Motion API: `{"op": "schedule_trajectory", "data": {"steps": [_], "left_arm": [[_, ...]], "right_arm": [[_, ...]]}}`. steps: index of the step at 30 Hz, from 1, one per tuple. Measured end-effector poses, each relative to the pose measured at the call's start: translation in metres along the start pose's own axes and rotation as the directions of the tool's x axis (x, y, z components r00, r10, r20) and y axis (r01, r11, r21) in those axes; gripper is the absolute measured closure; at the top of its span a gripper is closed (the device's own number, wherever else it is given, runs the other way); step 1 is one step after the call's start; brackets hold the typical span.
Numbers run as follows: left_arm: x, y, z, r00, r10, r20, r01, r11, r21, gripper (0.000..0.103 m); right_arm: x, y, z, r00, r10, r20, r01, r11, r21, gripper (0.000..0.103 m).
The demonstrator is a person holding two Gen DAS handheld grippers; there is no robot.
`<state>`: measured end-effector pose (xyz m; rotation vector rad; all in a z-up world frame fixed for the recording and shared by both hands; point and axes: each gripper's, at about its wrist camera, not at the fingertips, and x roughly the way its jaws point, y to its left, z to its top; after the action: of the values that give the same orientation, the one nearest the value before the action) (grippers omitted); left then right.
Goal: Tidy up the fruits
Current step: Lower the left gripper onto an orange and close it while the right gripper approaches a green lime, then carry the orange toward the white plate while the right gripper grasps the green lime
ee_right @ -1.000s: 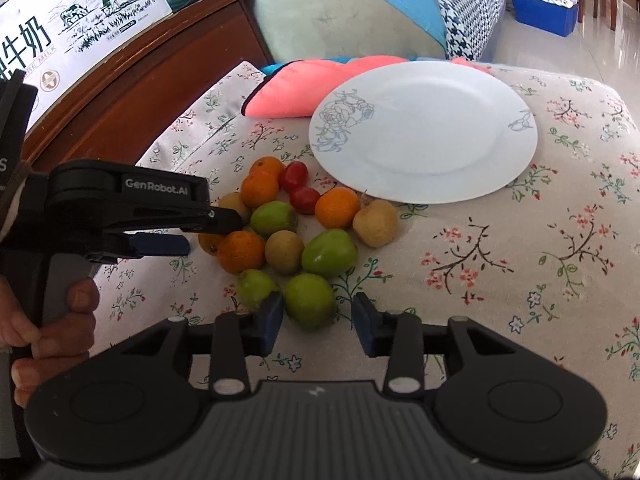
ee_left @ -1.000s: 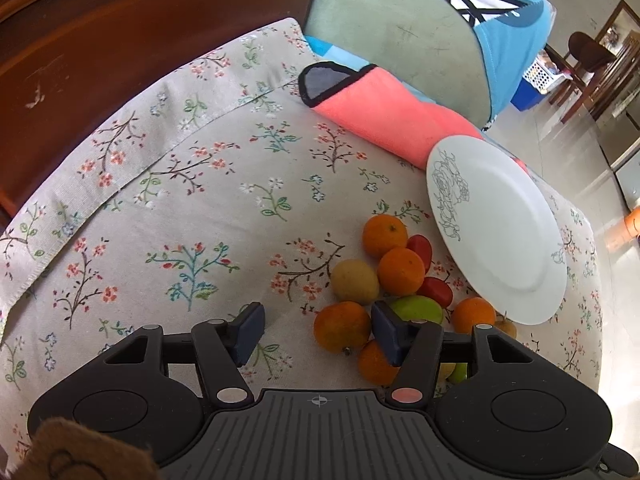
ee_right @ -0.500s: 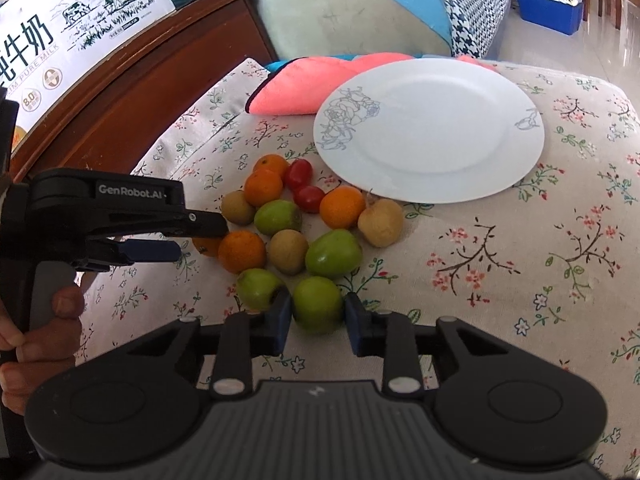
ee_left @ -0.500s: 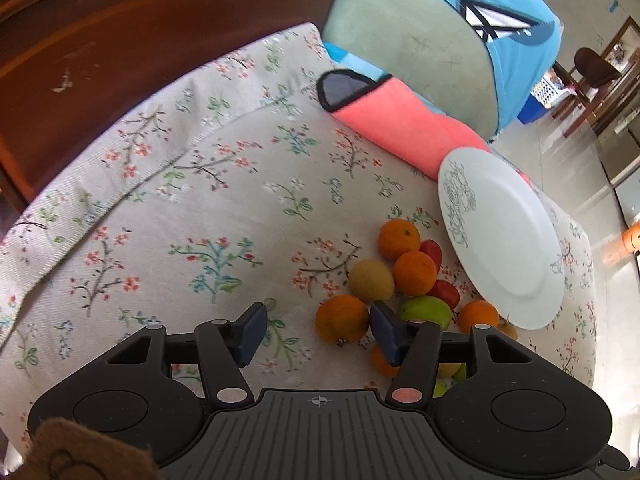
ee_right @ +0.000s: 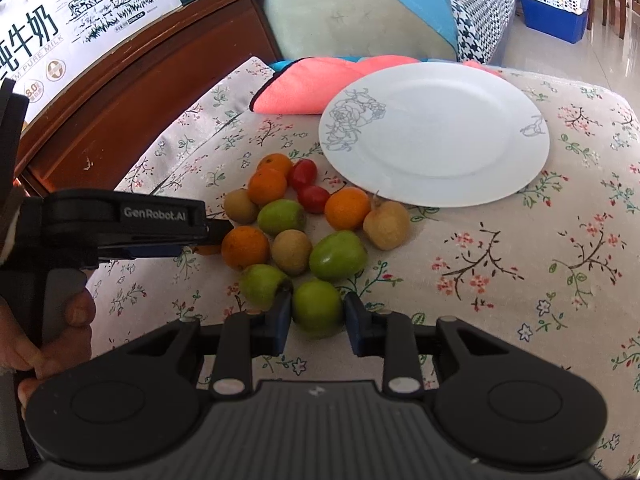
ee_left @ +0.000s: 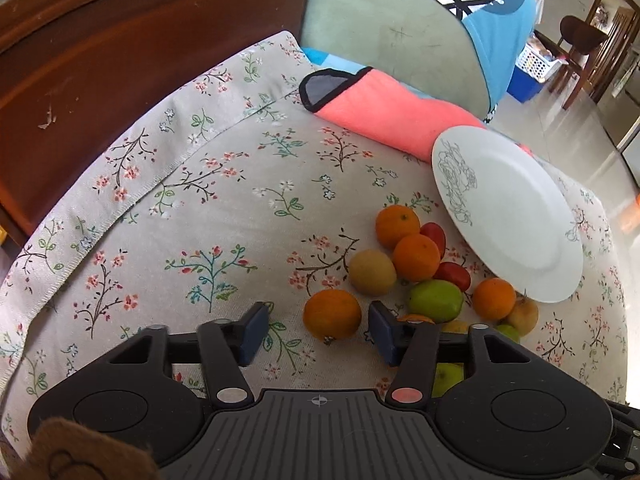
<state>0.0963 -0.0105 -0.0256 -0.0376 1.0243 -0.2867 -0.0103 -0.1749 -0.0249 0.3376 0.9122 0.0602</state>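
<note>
- The right gripper point(ee_right: 313, 314) has its jaws nearly closed around a green fruit point(ee_right: 317, 307) at the near edge of the pile, the pads pressed on both its sides; the fruit sits on the floral cloth point(ee_right: 500, 240) and has not been lifted.
- The left gripper point(ee_left: 314, 330) stands over the far side of the pile with its jaws closing on an orange point(ee_left: 332, 314); the orange lies between them, a gap showing on the left side, so no grip is made yet.
- A hand point(ee_right: 52, 344) holds the left tool's handle at the edge of the right wrist view.
- The white plate point(ee_right: 460, 184) beside the pile is empty; its rim just meets the nearest fruit.
- Every fruit in view lies loose on the cloth-covered surface: oranges, green fruits, brownish ones and two small red ones point(ee_right: 308, 186), all bunched together.
- By this showing the sorting has barely begun: nothing is on the plate, and the whole pile remains to be moved, most likely starting with the two pieces now framed by the jaws.
- A pink cushion point(ee_left: 384, 114) lies behind the plate.
</note>
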Motion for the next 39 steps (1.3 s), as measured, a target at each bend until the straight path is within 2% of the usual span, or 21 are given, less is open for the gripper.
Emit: {"op": "schedule_trajectory", "data": {"steps": [2, 5, 11, 15, 17, 22, 28, 31, 33, 34, 35, 39], "left_arm": [[-0.002, 0.004, 0.002, 1.000, -0.011, -0.002, 0.010, 1.000, -0.019, 0.069], [-0.003, 0.008, 0.003, 1.000, -0.013, -0.004, 0.013, 0.999, -0.038, 0.073], [-0.002, 0.007, 0.000, 1.000, 0.001, 0.002, -0.001, 1.000, -0.016, 0.071], [-0.001, 0.000, -0.002, 0.999, 0.025, 0.020, -0.026, 0.999, 0.034, 0.071], [-0.002, -0.001, -0.002, 1.000, 0.020, 0.023, -0.022, 0.999, 0.049, 0.075], [-0.010, 0.007, 0.001, 0.999, -0.035, 0.028, 0.035, 0.999, 0.004, 0.082], [-0.009, 0.019, 0.004, 0.998, -0.067, 0.010, 0.068, 0.995, -0.067, 0.081], [-0.014, 0.024, 0.005, 0.997, -0.079, 0.012, 0.079, 0.993, -0.089, 0.072], [-0.021, 0.027, 0.003, 0.997, -0.079, 0.027, 0.081, 0.992, -0.095, 0.057], [-0.024, 0.027, 0.003, 0.997, -0.073, 0.036, 0.076, 0.993, -0.093, 0.041], [-0.026, 0.027, 0.002, 0.997, -0.070, 0.043, 0.073, 0.994, -0.087, 0.034], [-0.027, 0.023, -0.002, 0.997, -0.071, 0.039, 0.073, 0.996, -0.042, 0.034]], "right_arm": [[-0.001, 0.000, 0.000, 1.000, 0.004, 0.001, -0.004, 1.000, -0.002, 0.074], [-0.004, 0.002, 0.001, 1.000, 0.014, 0.010, -0.014, 1.000, -0.007, 0.074], [0.000, 0.002, 0.000, 1.000, -0.003, -0.013, 0.003, 1.000, -0.010, 0.074], [0.001, 0.001, 0.000, 1.000, -0.002, -0.011, 0.002, 1.000, -0.002, 0.074], [0.000, 0.001, 0.000, 1.000, -0.002, -0.012, 0.002, 1.000, -0.008, 0.074], [-0.003, 0.000, 0.000, 1.000, -0.004, -0.008, 0.004, 1.000, -0.002, 0.074], [-0.003, -0.001, 0.001, 1.000, -0.010, -0.010, 0.010, 1.000, 0.013, 0.074], [-0.003, -0.002, 0.002, 1.000, -0.007, -0.009, 0.007, 1.000, 0.013, 0.074], [-0.004, -0.002, 0.002, 1.000, -0.008, -0.010, 0.008, 1.000, 0.012, 0.074], [-0.004, -0.001, 0.002, 1.000, -0.008, -0.012, 0.008, 1.000, 0.012, 0.074], [-0.004, -0.001, 0.002, 1.000, -0.008, -0.013, 0.008, 1.000, 0.011, 0.074], [-0.004, -0.001, 0.002, 1.000, -0.013, -0.010, 0.013, 1.000, 0.008, 0.074]]}}
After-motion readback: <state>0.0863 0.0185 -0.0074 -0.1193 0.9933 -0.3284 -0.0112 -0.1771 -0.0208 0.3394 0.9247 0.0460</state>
